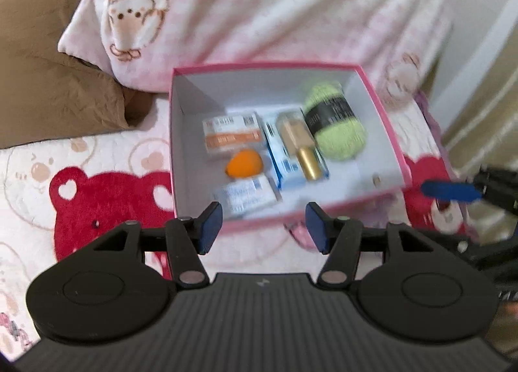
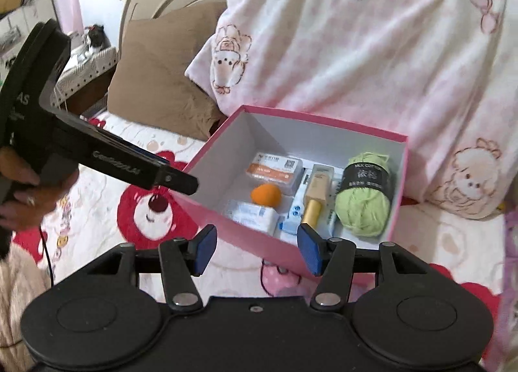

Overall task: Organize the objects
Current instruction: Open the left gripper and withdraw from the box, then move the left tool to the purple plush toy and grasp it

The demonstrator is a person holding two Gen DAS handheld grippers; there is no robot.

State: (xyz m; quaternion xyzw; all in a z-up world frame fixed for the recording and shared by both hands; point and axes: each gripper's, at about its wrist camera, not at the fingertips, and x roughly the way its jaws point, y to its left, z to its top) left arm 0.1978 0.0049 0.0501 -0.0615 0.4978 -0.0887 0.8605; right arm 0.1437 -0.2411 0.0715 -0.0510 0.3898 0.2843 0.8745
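A pink box (image 1: 265, 65) with white walls stands open on the bed. Inside lie a green yarn ball (image 1: 335, 122), an orange egg-shaped sponge (image 1: 244, 168), an orange-labelled clear case (image 1: 231, 133), a beige bottle with a gold cap (image 1: 299, 145) on a blue-white carton (image 1: 285, 164), and a white packet (image 1: 246, 197). My left gripper (image 1: 263, 226) hovers open and empty over the box's near wall. My right gripper (image 2: 257, 247) is open and empty too, above the near wall of the box (image 2: 323, 122), close to the yarn (image 2: 362, 200) and bottle (image 2: 315, 197).
A pink-white fleece blanket (image 1: 291, 9) is heaped behind the box, with a brown pillow (image 1: 48, 64) to its left. The bedspread (image 1: 106, 197) has red bear prints. A hand (image 2: 22, 190) holds the left gripper (image 2: 186, 183) beside the box. Cardboard boxes (image 2: 19, 9) stand far left.
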